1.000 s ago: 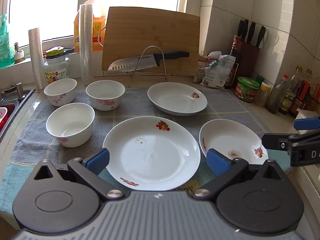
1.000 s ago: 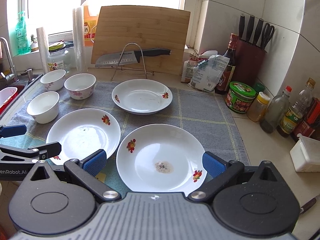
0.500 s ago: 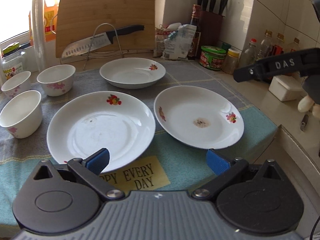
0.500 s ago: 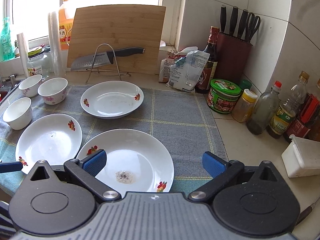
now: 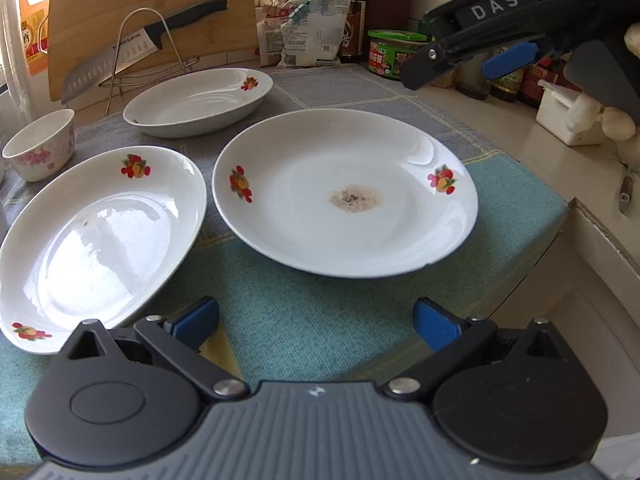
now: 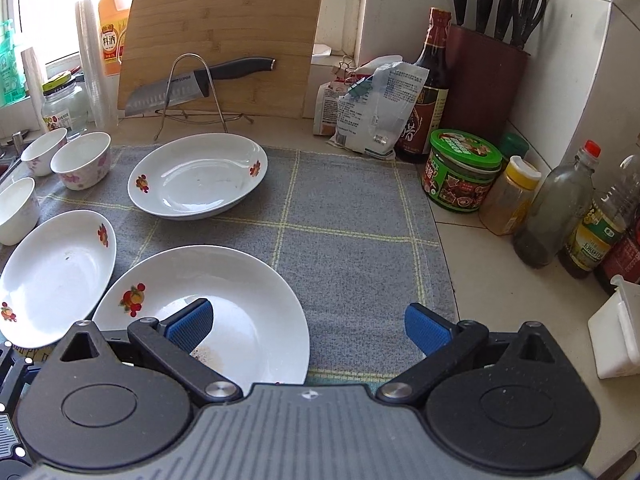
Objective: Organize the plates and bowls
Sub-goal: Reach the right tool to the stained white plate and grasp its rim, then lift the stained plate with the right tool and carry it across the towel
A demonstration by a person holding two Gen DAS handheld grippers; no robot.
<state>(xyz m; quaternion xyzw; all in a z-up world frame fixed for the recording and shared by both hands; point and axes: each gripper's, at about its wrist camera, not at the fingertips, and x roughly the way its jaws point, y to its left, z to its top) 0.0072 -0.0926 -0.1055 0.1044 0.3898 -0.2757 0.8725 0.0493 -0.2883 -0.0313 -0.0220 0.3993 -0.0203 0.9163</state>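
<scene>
Hand-held grippers both open, L (image 5: 316, 322) now nearer stained plate (image 5: 344, 192), R (image 6: 308, 328) now above it.

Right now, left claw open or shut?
Open. The left claw has its blue pads wide apart with only mat between them.

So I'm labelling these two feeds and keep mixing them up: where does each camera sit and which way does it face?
Left wrist: on the left claw, low over the mat's near edge, facing the stained plate; its open fingers, the right claw and a hand show.
Right wrist: on the right claw, higher, facing the back wall and knife block; only its open fingers show.
Shared: stained plate, knife, green jar.
</scene>
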